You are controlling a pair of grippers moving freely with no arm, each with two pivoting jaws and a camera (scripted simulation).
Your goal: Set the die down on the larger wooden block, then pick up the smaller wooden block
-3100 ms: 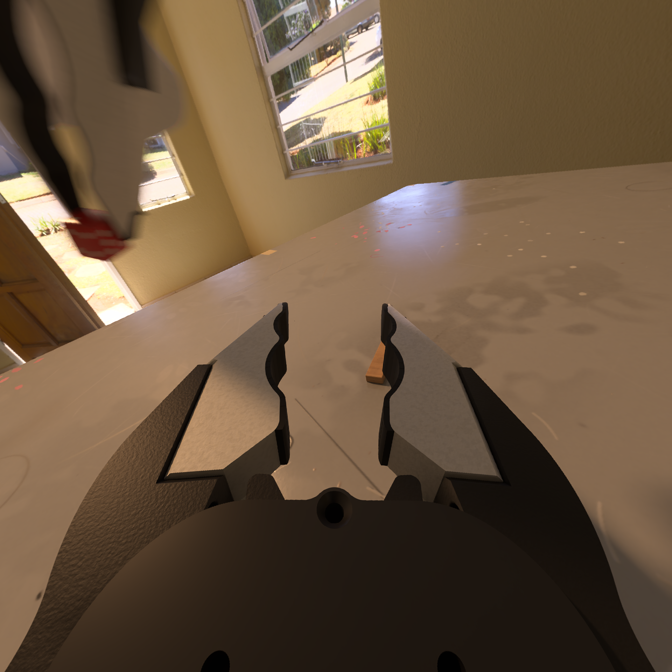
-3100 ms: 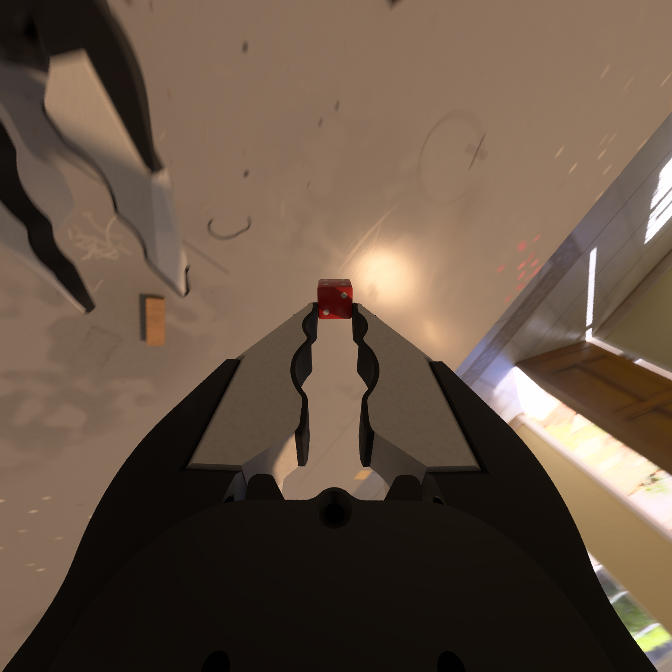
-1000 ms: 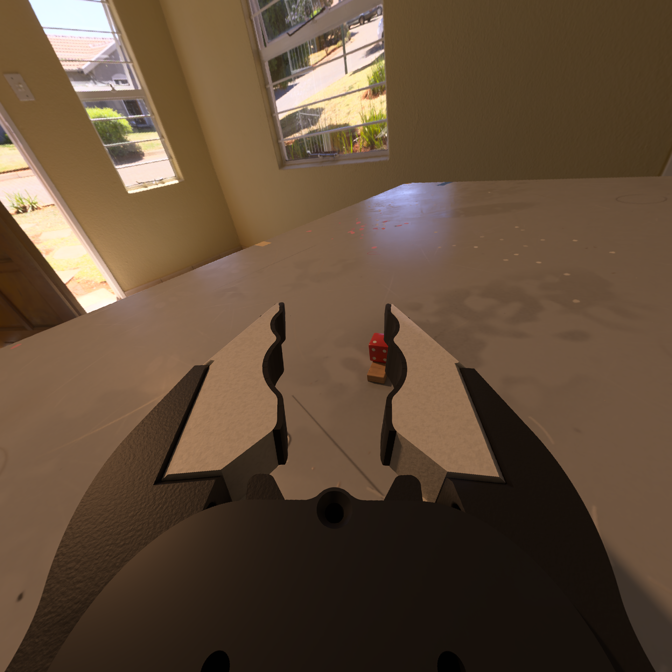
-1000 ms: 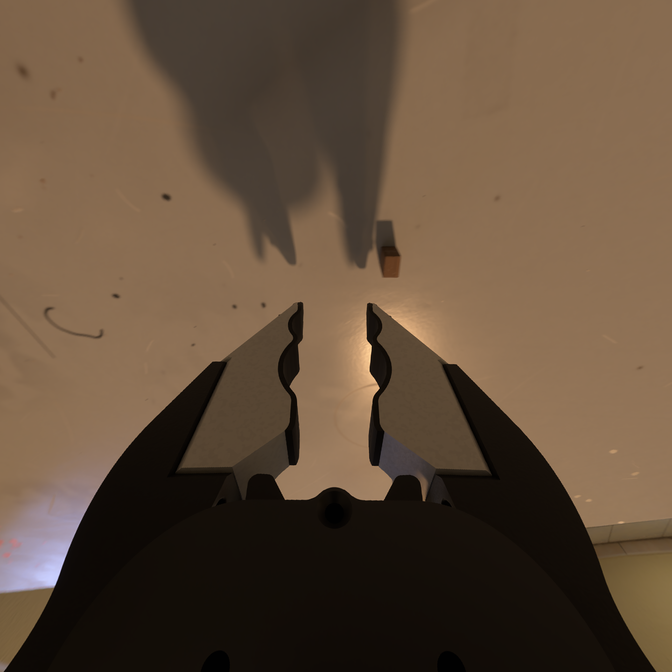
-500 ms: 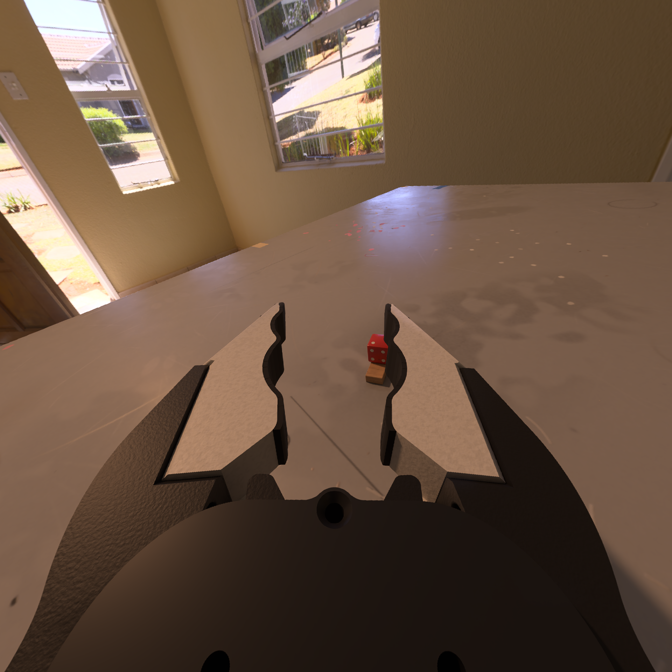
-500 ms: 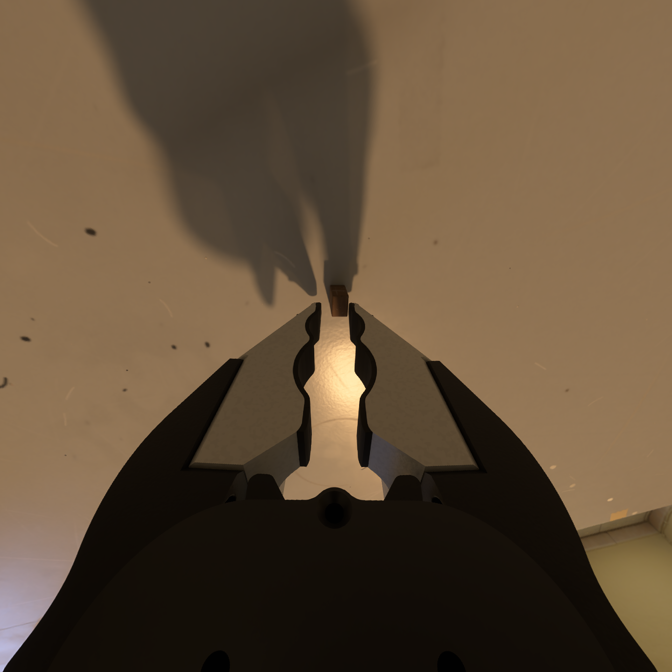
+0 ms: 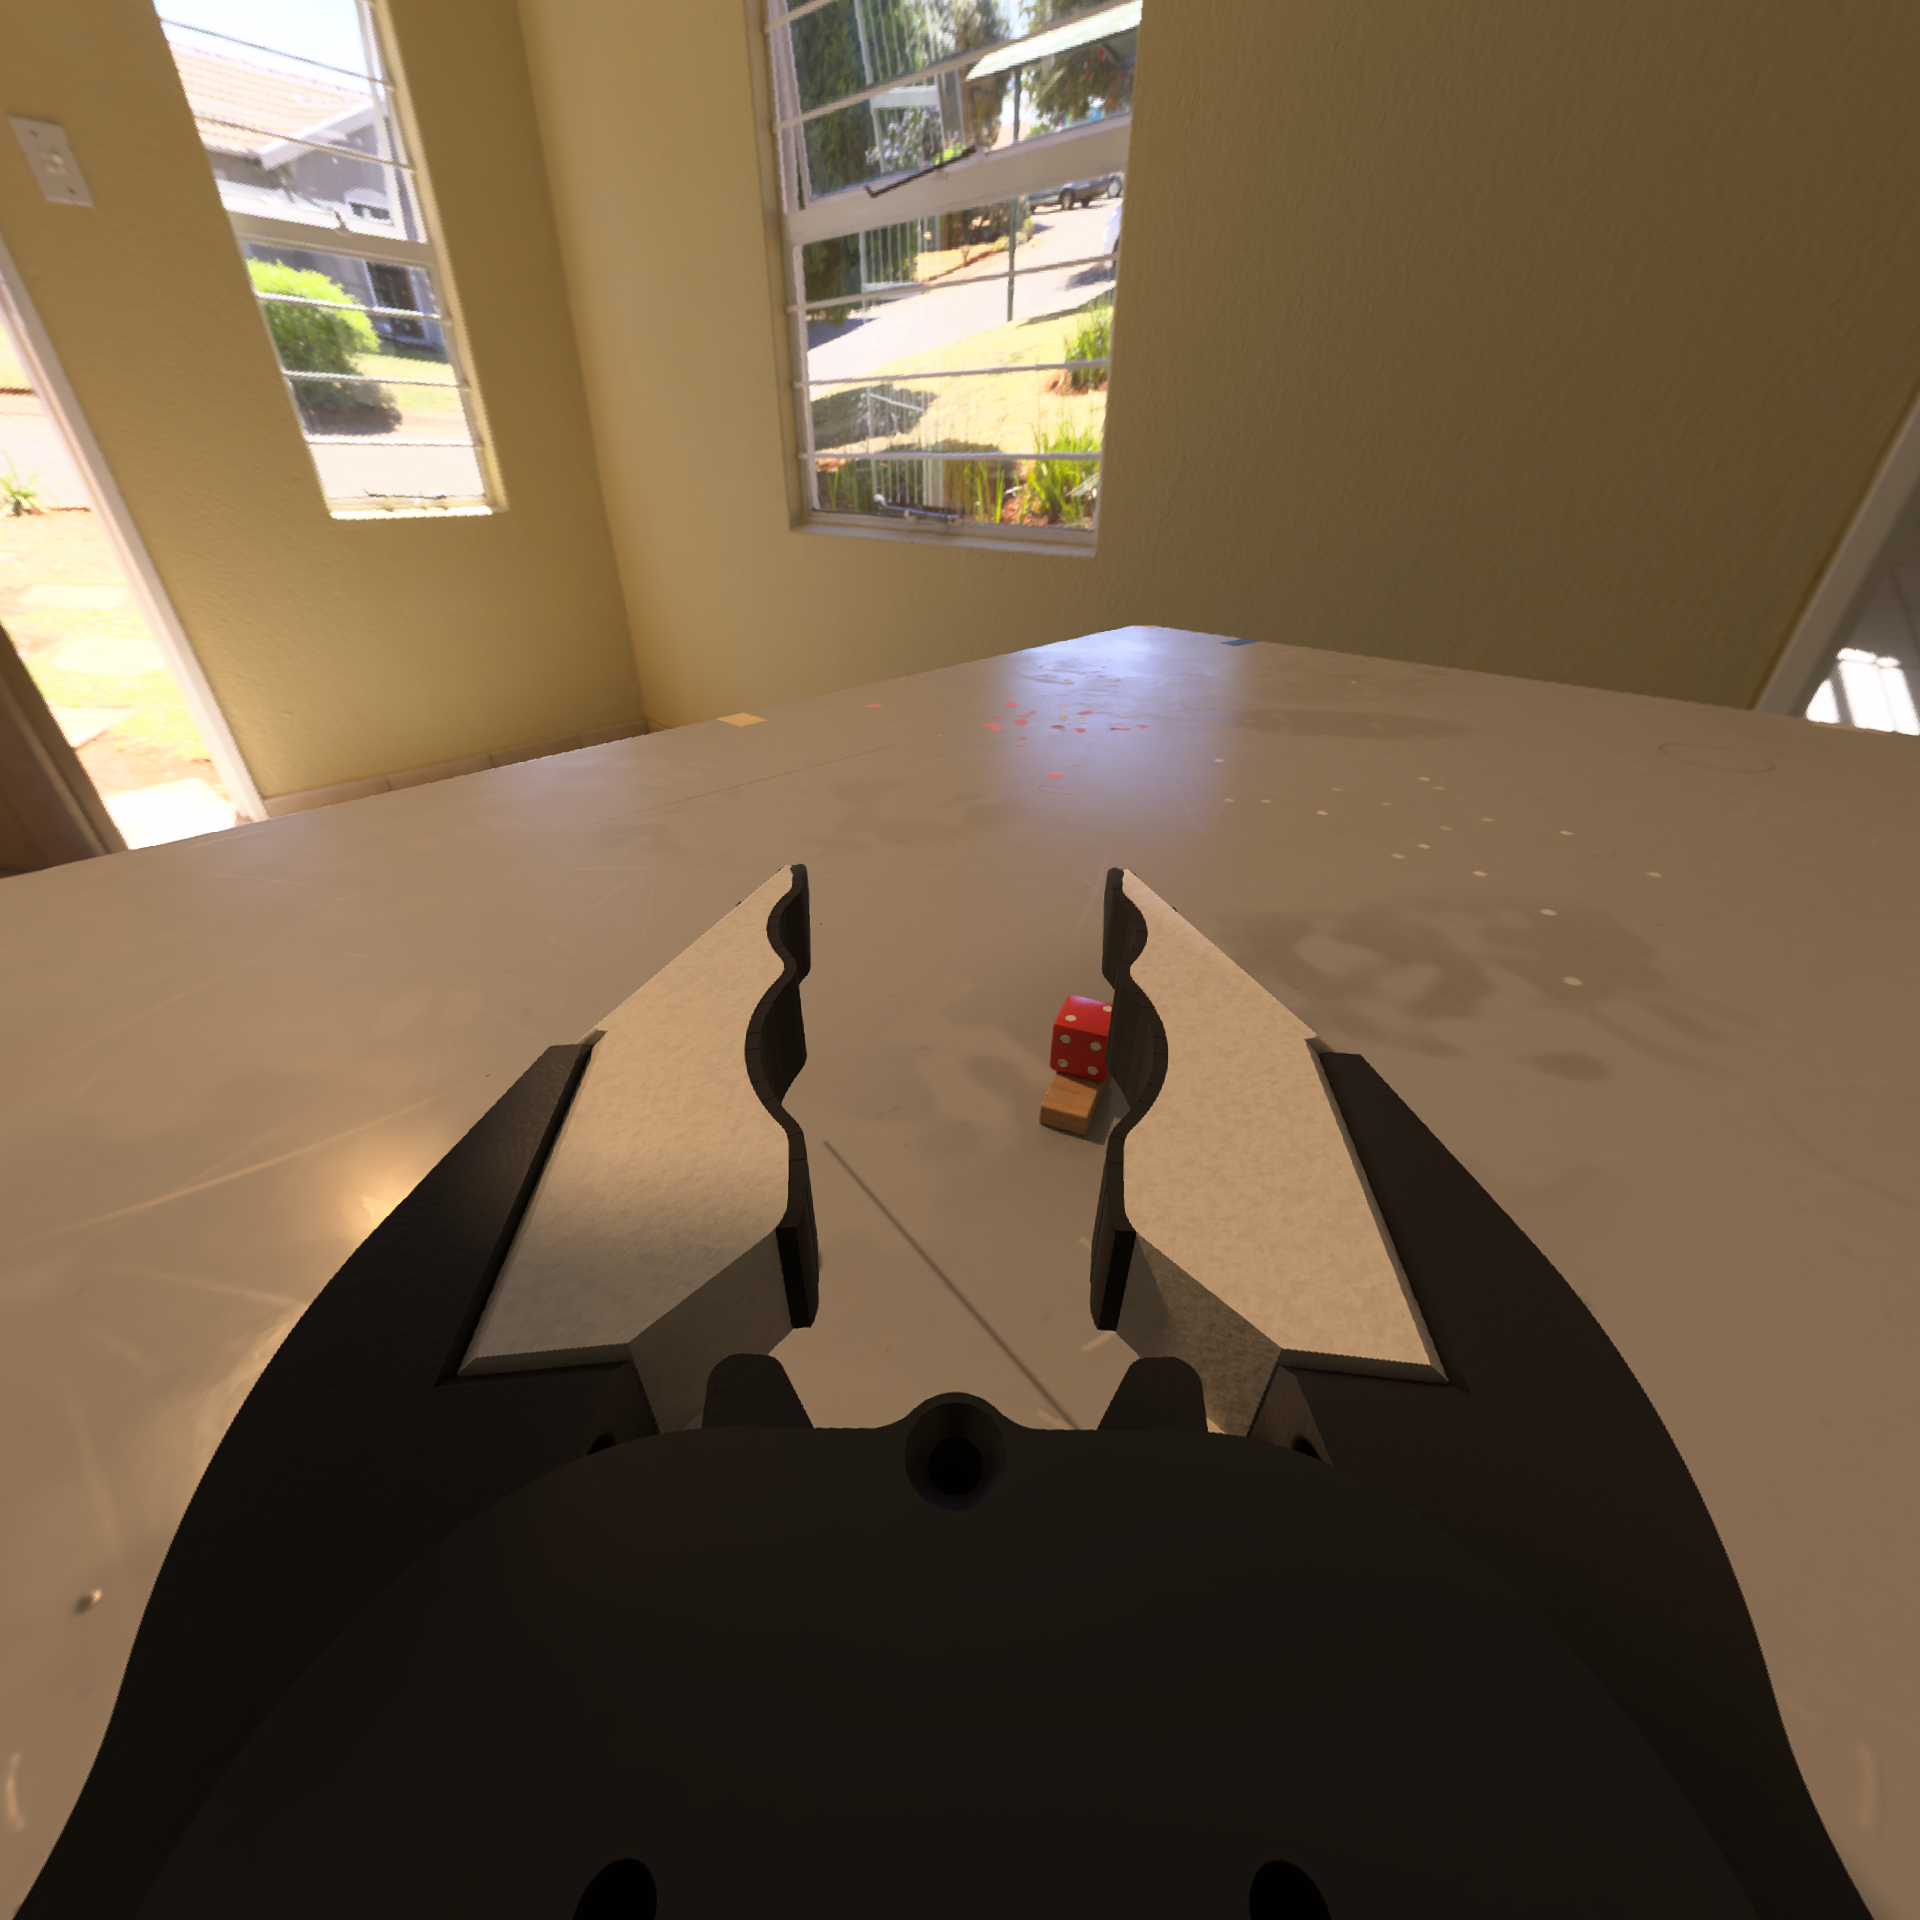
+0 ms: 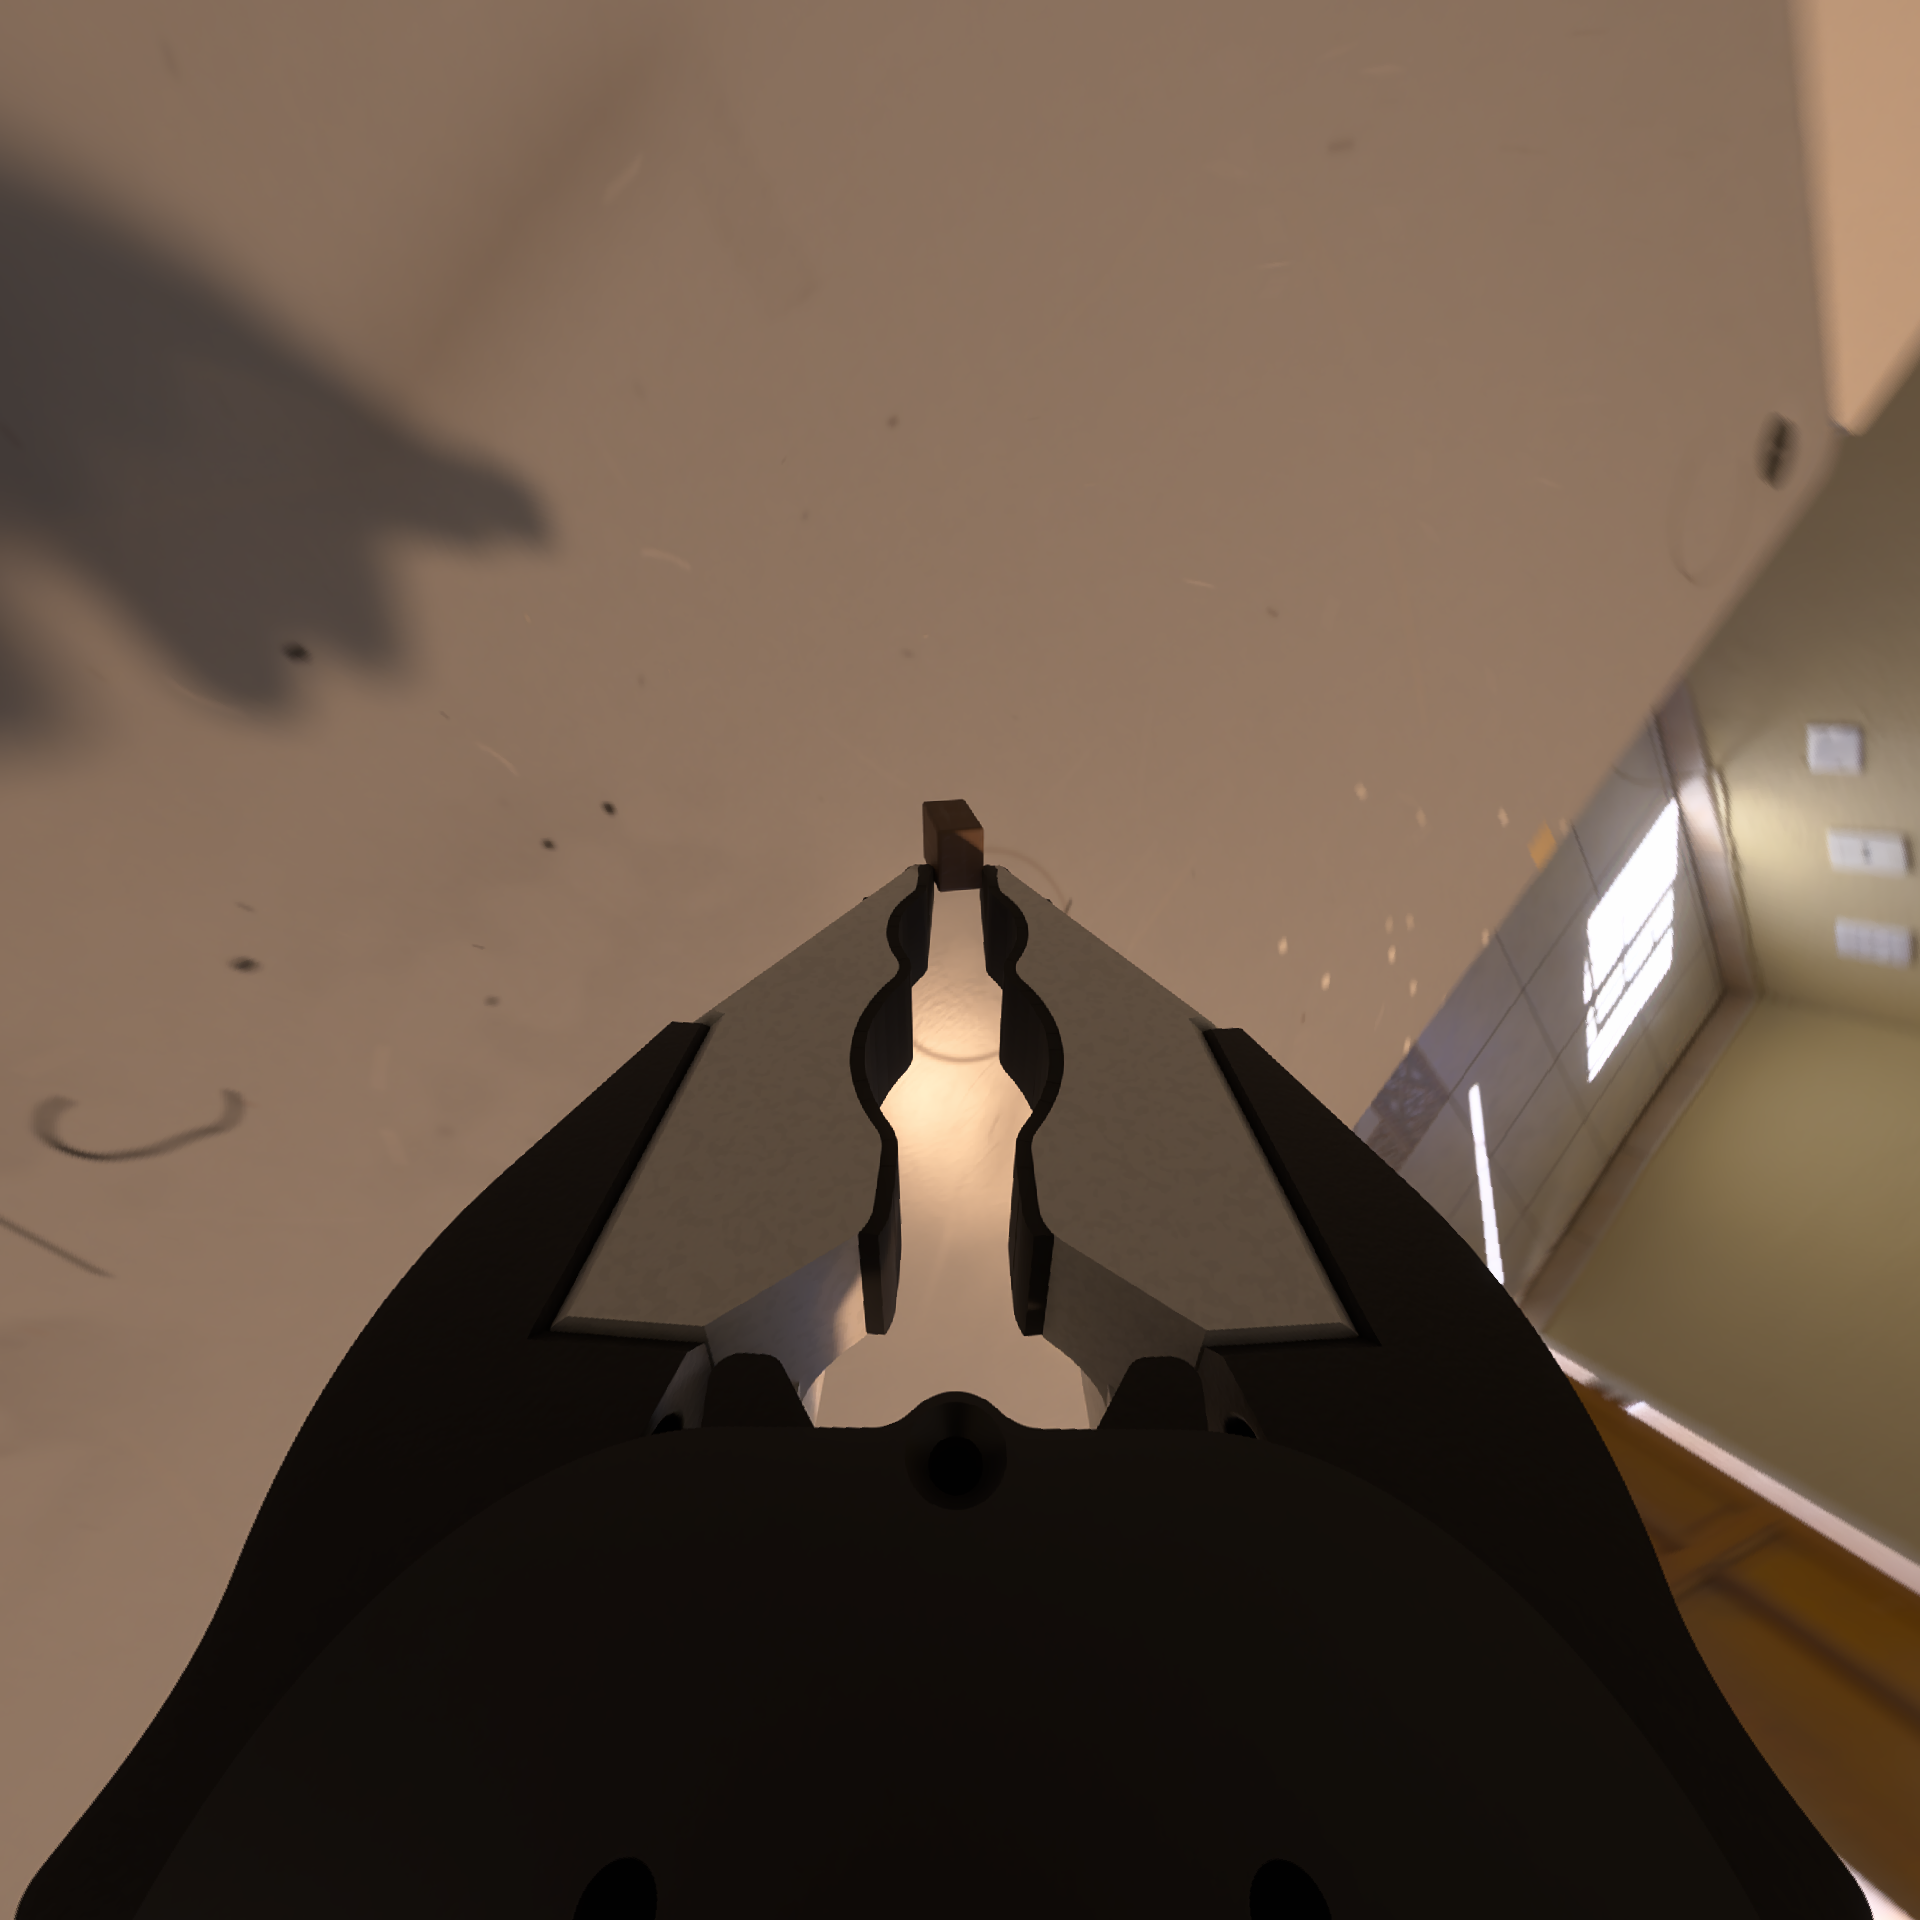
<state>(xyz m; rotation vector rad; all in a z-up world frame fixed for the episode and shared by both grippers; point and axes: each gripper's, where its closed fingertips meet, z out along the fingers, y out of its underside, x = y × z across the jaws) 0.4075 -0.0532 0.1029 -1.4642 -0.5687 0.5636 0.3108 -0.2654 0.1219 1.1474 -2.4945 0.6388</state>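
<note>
In the left wrist view a red die (image 7: pixel 1081 1035) with white dots rests on the larger wooden block (image 7: pixel 1068 1103), which lies flat on the grey table (image 7: pixel 416 1039). Both are partly hidden behind my left gripper's right finger. My left gripper (image 7: pixel 954 883) is open and empty, above the table a little short of them. In the right wrist view my right gripper (image 8: pixel 956 881) is shut on the smaller wooden block (image 8: pixel 954 858), a small brown piece pinched at the fingertips and held above the table (image 8: pixel 1143 416).
Yellow walls with two windows (image 7: pixel 951 270) stand beyond the table's far edge in the left wrist view. In the right wrist view the table edge (image 8: pixel 1818 447) runs at the upper right, with wall and wooden floor (image 8: pixel 1766 1538) beyond. Dark specks and a curved mark (image 8: pixel 135 1127) are on the tabletop.
My right gripper let go of the die on the larger block, moved to the smaller block, shut on it and lifted it clear of the table. My left gripper stayed open and nearly still.
</note>
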